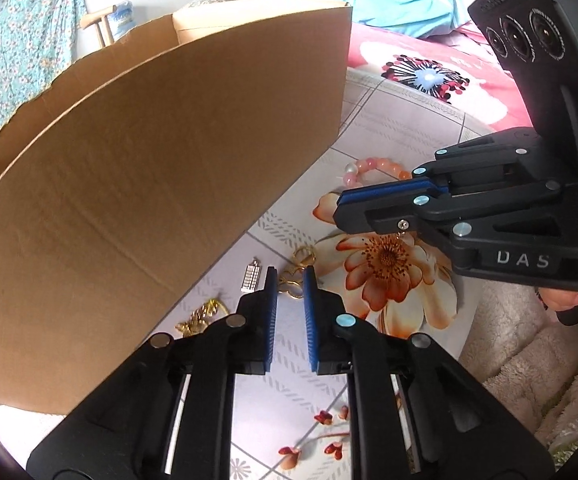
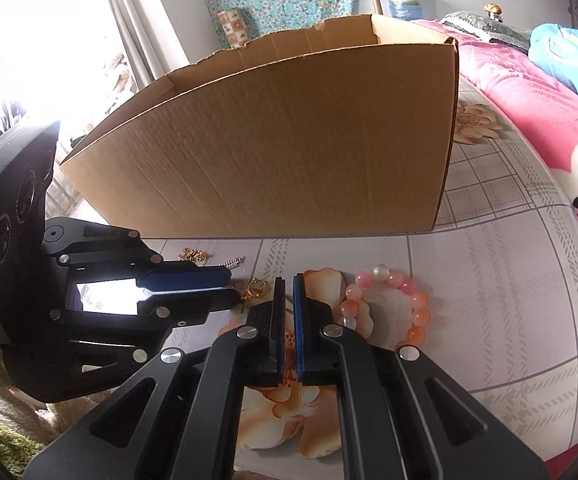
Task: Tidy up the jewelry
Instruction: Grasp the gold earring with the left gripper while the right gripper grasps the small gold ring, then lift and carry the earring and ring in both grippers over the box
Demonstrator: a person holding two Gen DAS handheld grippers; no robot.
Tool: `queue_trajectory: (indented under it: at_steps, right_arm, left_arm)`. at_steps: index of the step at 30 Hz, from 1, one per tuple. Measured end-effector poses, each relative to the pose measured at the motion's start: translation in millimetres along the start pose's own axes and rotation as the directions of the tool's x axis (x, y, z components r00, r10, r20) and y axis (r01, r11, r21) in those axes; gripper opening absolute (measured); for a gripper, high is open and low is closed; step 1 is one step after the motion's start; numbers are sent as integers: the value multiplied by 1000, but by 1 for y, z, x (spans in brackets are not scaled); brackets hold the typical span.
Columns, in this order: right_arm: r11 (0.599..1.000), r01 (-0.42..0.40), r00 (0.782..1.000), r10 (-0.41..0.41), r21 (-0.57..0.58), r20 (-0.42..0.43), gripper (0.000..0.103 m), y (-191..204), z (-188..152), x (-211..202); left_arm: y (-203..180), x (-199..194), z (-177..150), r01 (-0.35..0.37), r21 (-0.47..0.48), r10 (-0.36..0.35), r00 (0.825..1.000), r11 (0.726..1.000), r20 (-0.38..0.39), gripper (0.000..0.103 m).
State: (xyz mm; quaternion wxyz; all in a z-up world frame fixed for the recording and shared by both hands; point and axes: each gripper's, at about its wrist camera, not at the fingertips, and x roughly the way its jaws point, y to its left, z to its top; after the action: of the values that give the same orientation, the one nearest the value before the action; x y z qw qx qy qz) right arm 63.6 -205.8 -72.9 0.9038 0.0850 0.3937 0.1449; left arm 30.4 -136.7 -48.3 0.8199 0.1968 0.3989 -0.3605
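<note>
Barely started, by the look of it: all the jewelry that can be seen lies on the floral bedsheet (image 2: 489, 264), outside the cardboard box (image 2: 281, 140); the box interior is hidden, so nothing can be confirmed as stored.

Four pieces are counted: one pink bead bracelet (image 2: 385, 304), one gold clasp piece (image 1: 295, 276), one small silver charm (image 1: 251, 278), one gold chain (image 1: 197, 316) near the box wall. One box.

The left gripper (image 1: 289, 280) is set over the gold clasp piece, which sits between its blue pads; the jaws are narrowed around it, but contact with the pads cannot be confirmed from either view. The right gripper (image 2: 288, 280) is closed on nothing, its pads nearly together, held over a printed flower just beside the bracelet.

Left to do, as judged: the clasp piece lifted and dropped in the box, then the remaining three pieces.
</note>
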Motion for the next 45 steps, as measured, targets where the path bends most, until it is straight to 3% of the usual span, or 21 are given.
queue_trajectory:
  at_steps: [7, 15, 17, 18, 23, 25, 29, 36, 38, 45]
  right_arm:
    - [1000, -4, 1000, 5, -16, 3, 5, 6, 4, -1]
    - [998, -4, 1000, 2, -66, -31, 6, 19, 10, 8]
    - [995, 14, 999, -17, -96, -38, 27, 24, 13, 10]
    - [992, 26, 999, -31, -125, -39, 32, 28, 15, 11]
    - [971, 63, 995, -78, -230, -57, 33, 41, 22, 20]
    - [964, 73, 993, -93, -255, -68, 31, 43, 23, 24]
    - [951, 87, 987, -123, -297, -104, 18, 46, 20, 33]
    - [950, 75, 986, -116, -304, -121, 10, 43, 22, 34]
    - [952, 75, 986, -115, -298, -121, 1, 43, 23, 34]
    - [961, 76, 990, -105, -266, -98, 1, 42, 18, 28]
  left_arm:
    - [9, -12, -15, -17, -64, 17, 1000, 998, 5, 12]
    - [21, -29, -25, -7, -132, 16, 998, 991, 66, 12]
    - [25, -32, -28, -4, -144, 14, 997, 990, 73, 12]
    - [26, -33, -29, -4, -149, 16, 997, 989, 76, 12]
    - [32, -36, -34, 3, -161, 12, 996, 987, 92, 12]
    - [33, -37, -35, 3, -161, 13, 995, 987, 98, 12]
    - [34, -37, -37, 10, -166, 8, 994, 986, 107, 12]
    - [36, -40, -39, 15, -176, 8, 992, 984, 126, 12]
    - [36, -42, -39, 13, -177, 11, 991, 984, 134, 12]
    - [33, -55, -43, -6, -169, 34, 986, 986, 163, 12]
